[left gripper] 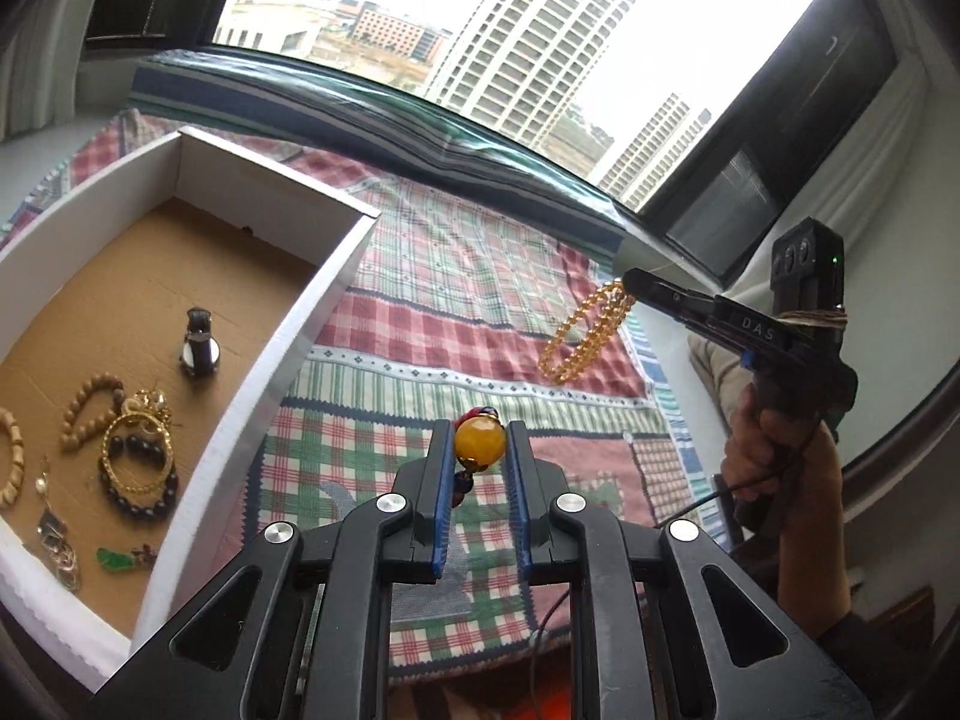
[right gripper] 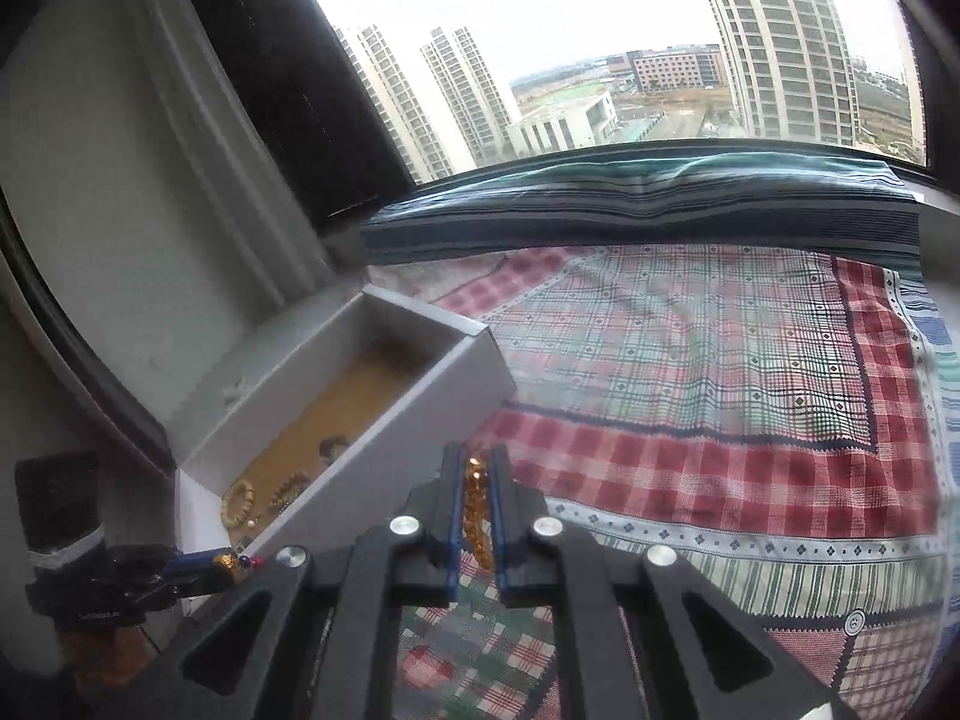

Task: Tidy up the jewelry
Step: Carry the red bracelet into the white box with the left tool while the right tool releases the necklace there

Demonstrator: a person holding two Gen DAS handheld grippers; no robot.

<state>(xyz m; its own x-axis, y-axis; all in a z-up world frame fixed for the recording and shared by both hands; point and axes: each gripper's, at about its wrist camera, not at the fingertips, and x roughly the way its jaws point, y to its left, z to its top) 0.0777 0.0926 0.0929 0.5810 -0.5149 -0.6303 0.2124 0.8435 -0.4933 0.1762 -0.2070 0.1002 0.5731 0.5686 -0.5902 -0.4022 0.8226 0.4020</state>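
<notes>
My left gripper [left gripper: 478, 441] is shut on a large amber bead [left gripper: 477, 443] with small red and dark beads attached, held above the plaid cloth right of the box. My right gripper [right gripper: 475, 468] is shut on a gold bead bracelet [right gripper: 476, 504]; in the left wrist view the bracelet [left gripper: 585, 327] hangs from its tip [left gripper: 630, 282]. The white box [left gripper: 327, 306] with a brown floor holds a watch [left gripper: 199, 345], wooden bead bracelets [left gripper: 84, 411], a gold hoop [left gripper: 135, 450], dark beads, a green piece [left gripper: 114, 558] and silver pieces. The box also shows in the right wrist view [right gripper: 384, 444].
A patchwork plaid cloth [left gripper: 456, 300] covers the surface. A folded striped blanket [right gripper: 648, 204] lies along the window sill at the back. A window frame and wall stand behind the box. The person's hand [left gripper: 774, 450] holds the right gripper.
</notes>
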